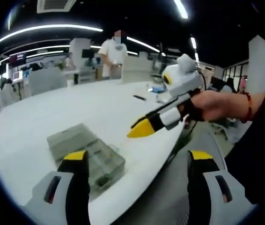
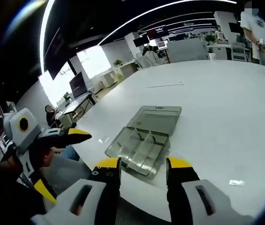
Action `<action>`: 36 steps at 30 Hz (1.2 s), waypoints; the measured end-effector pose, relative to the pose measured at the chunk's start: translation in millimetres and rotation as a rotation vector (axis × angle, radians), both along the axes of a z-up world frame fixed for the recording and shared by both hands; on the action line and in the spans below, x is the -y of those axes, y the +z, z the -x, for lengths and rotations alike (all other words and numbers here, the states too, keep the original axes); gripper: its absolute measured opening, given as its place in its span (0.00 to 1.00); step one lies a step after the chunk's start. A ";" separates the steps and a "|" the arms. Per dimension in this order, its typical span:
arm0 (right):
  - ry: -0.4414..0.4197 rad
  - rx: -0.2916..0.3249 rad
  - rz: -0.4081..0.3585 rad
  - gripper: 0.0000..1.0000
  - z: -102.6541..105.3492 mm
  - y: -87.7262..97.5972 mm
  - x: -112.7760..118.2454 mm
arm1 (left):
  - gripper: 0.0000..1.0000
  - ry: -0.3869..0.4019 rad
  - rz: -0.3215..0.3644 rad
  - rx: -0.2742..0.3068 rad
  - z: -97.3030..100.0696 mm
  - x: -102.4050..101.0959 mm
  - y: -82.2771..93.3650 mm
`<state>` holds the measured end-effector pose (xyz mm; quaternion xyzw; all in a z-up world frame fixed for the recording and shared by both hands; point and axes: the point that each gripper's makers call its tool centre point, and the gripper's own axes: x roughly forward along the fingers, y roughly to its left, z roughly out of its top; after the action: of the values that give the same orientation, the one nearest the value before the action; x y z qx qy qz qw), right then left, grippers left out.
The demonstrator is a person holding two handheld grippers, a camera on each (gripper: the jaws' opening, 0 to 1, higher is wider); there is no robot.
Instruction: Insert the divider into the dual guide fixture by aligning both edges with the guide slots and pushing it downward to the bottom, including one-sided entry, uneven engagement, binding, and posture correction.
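The fixture is a clear plastic box [image 1: 89, 154] with its lid laid open flat, lying on the white table [image 1: 53, 117] near the front edge. In the right gripper view the same box [image 2: 144, 143] shows clear partitions [image 2: 147, 147] standing inside its tray; I cannot tell which one is the loose divider. My left gripper [image 1: 138, 157] hovers open over the table edge, right of the box, with nothing between its jaws. My right gripper [image 2: 143, 164] is open and empty just short of the box. It enters the left gripper view as the right gripper [image 1: 142, 129], held in a hand [image 1: 217, 103].
A thin black item [image 1: 139, 97] and a small white scrap [image 2: 236, 182] lie on the table. A person [image 1: 114, 51] stands at the far side. The left gripper [image 2: 62, 161] hangs off the table's edge at the left. Desks and monitors lie beyond.
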<state>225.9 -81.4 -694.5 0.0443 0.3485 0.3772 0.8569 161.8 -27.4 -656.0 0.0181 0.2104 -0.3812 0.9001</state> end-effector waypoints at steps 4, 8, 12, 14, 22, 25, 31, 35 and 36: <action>-0.033 -0.009 0.011 0.36 -4.3 -5.9 14.9 | 0.86 -0.003 0.001 0.000 -5.4 4.3 0.5; -0.068 -0.018 0.010 0.36 -7.7 -10.0 29.8 | 0.86 -0.016 0.002 0.004 -10.0 10.0 2.3; -0.094 -0.029 0.020 0.37 -7.9 -15.7 44.5 | 0.86 -0.016 0.003 0.002 -13.1 11.9 0.9; -0.106 -0.032 0.020 0.37 -8.9 -17.8 50.0 | 0.86 -0.016 0.003 -0.005 -13.7 12.3 -1.3; -0.143 -0.073 0.044 0.37 -13.2 -34.3 67.7 | 0.86 -0.017 -0.009 -0.029 -15.4 7.3 -7.3; -0.152 -0.073 0.050 0.37 -15.4 -36.5 71.9 | 0.86 -0.009 0.003 -0.043 -19.9 6.2 -9.7; -0.166 -0.096 0.085 0.38 -21.3 -47.8 84.2 | 0.86 -0.017 0.002 -0.048 -25.9 10.6 -10.8; -0.185 -0.096 0.091 0.39 -25.0 -49.8 91.3 | 0.85 -0.024 -0.010 -0.053 -27.4 12.2 -14.1; -0.188 -0.092 0.104 0.39 -26.0 -52.0 94.1 | 0.86 -0.023 -0.010 -0.055 -27.9 12.2 -14.9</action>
<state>251.9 -175.4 -746.4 0.0495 0.4010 0.2742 0.8727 189.7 -39.5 -670.9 0.0144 0.2366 -0.3910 0.8893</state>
